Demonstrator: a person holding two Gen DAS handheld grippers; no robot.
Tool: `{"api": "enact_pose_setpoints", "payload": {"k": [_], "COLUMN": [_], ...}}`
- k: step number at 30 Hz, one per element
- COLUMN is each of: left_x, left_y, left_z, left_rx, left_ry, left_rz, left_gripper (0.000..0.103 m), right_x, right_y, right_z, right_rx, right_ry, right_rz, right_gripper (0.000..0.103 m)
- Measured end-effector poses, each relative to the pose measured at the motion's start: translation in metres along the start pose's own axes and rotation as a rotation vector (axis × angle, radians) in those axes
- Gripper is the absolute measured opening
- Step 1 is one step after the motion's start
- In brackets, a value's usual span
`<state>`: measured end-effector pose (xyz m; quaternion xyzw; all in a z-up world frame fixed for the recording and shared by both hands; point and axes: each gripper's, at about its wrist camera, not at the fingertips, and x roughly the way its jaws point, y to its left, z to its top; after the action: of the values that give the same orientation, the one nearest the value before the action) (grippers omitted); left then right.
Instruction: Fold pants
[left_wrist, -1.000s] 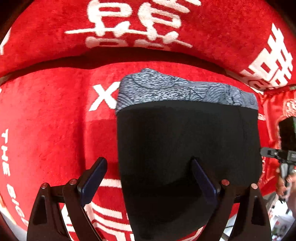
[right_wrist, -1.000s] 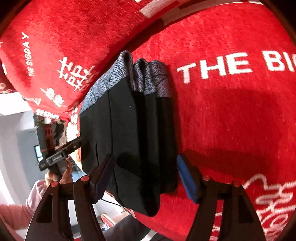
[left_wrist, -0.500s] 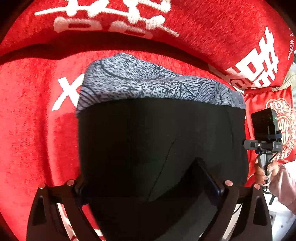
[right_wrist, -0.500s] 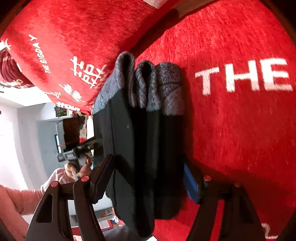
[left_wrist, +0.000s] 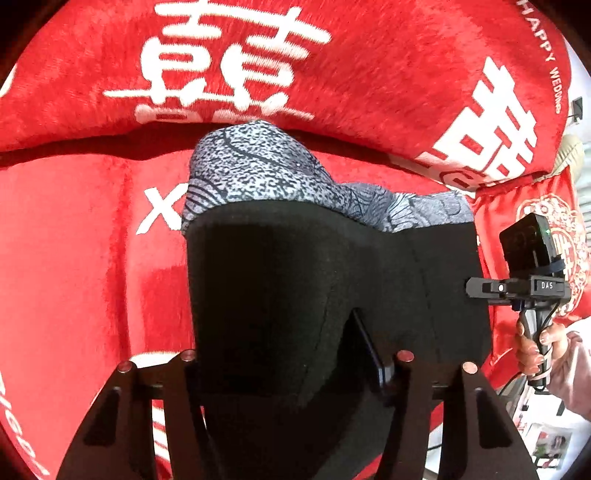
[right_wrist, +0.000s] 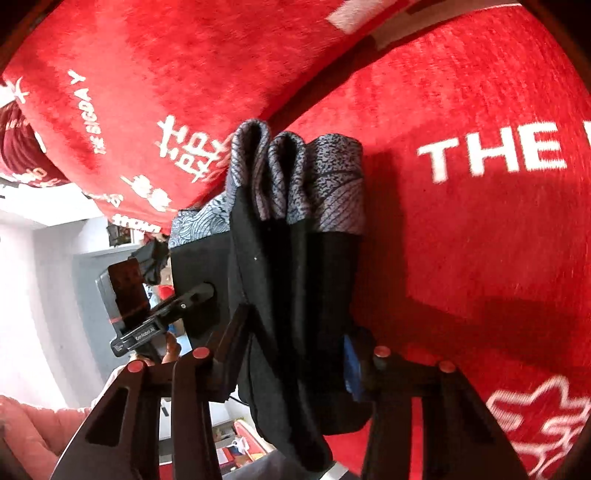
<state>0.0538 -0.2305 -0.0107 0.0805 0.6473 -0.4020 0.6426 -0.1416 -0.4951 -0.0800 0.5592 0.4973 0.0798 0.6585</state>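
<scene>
Pants between both hand-held grippers, long axis running up each frame

Folded black fabric pants with grey patterned cuffs (left_wrist: 332, 280) filled frame centre over a red plush cover (right_wrist: 480, 240); left hand-held gripper (left_wrist: 291, 365) and right hand-held gripper (right_wrist: 295, 354) both clamped the near end, equally close. Readable: "THE", "HAPPY", "DAS".

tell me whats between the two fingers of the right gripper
In the right wrist view, the folded black pants fill the gap of the right gripper: several stacked layers, patterned grey waistband at the far end.
</scene>
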Motion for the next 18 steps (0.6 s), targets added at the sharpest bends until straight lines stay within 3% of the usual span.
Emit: {"api": "enact_pose_setpoints", "payload": {"k": [8, 18], "left_x": [-0.032, -0.021], "left_y": [0.002, 0.031], "left_z": [-0.044, -0.093], "left_rx": [-0.012, 0.000], "left_ry": [0.002, 0.048], "left_rz": [-0.005, -0.008], "left_gripper": [0.060, 0.060], "right_x": [-0.011, 0.016], "right_y": [0.024, 0.019], "right_z": [-0.049, -0.110], "right_rx": [0.013, 0.029], "right_ry": [-0.004, -0.024], "right_rz": [0.042, -0.020], "right_gripper": [0.048, 0.048]}}
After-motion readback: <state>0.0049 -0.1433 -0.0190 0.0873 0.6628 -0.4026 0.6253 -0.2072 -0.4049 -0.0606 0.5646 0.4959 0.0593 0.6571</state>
